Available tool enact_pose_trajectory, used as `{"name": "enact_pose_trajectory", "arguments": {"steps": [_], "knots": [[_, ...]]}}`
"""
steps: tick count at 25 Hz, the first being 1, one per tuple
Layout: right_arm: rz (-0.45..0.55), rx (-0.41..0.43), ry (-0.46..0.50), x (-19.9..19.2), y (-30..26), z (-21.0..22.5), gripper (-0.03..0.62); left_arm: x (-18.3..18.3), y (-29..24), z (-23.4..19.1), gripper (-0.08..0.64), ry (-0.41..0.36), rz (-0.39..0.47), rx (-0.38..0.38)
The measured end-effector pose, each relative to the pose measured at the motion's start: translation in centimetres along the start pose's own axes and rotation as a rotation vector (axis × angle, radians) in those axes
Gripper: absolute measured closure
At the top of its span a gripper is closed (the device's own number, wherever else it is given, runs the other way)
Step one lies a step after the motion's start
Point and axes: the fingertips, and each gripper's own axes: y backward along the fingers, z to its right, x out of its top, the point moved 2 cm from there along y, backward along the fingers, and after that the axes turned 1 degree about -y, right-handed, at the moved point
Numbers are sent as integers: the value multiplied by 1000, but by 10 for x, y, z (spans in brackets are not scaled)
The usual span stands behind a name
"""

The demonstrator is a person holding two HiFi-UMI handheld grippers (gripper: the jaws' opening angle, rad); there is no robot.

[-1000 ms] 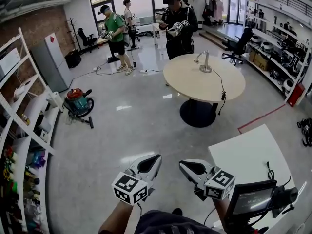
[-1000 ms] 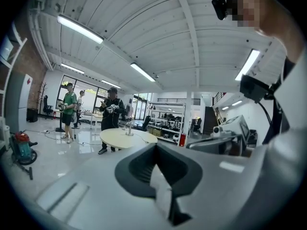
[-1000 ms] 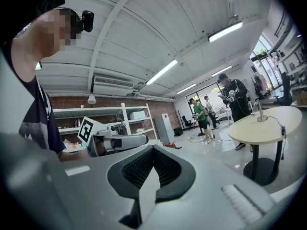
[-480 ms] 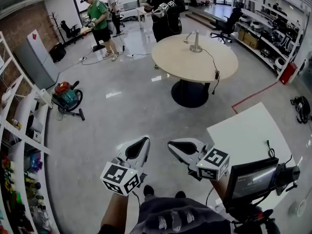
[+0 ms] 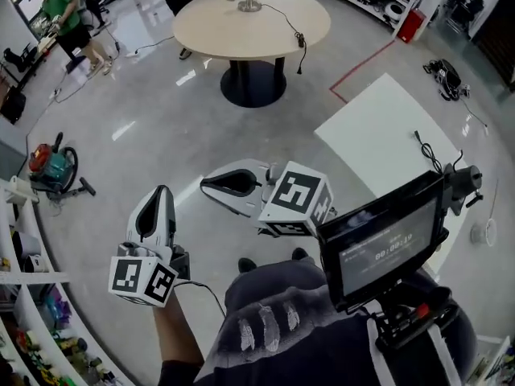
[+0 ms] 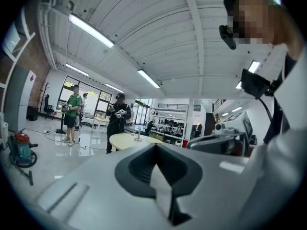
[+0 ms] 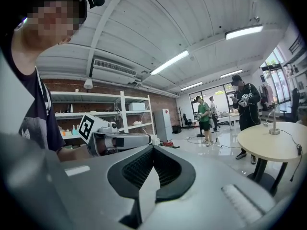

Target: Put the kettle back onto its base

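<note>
Left claw (image 5: pixel 162 191) closed, empty; right claw (image 5: pixel 205 184) closed, empty; both above floor (image 5: pixel 161 135).

head view: above me, steeply down at floor (image 5: pixel 161 127)
gripper views: close along my jaws, across room
shared: round table (image 5: pixel 251 22)

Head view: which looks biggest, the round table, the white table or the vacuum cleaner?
1. white table, though it is nearer the camera
2. round table
3. vacuum cleaner, clearly smallest
</note>
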Motion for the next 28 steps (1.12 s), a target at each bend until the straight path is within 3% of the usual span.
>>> {"name": "enact_pose_trajectory", "arguments": {"steps": [5, 12, 22, 28], "knots": [[-14, -81, -26, 9, -23, -3, 591, -2, 1, -26, 574, 15, -5, -49], [5, -132, -44, 2, -39, -7, 591, -17, 5, -41, 574, 33, -30, -90], [1, -108, -63, -2, -30, 21, 591, -16, -24, -36, 574, 20, -52, -94], [21, -110, -43, 2, -26, 60, 591, -15, -60, -39, 574, 15, -36, -99]]}}
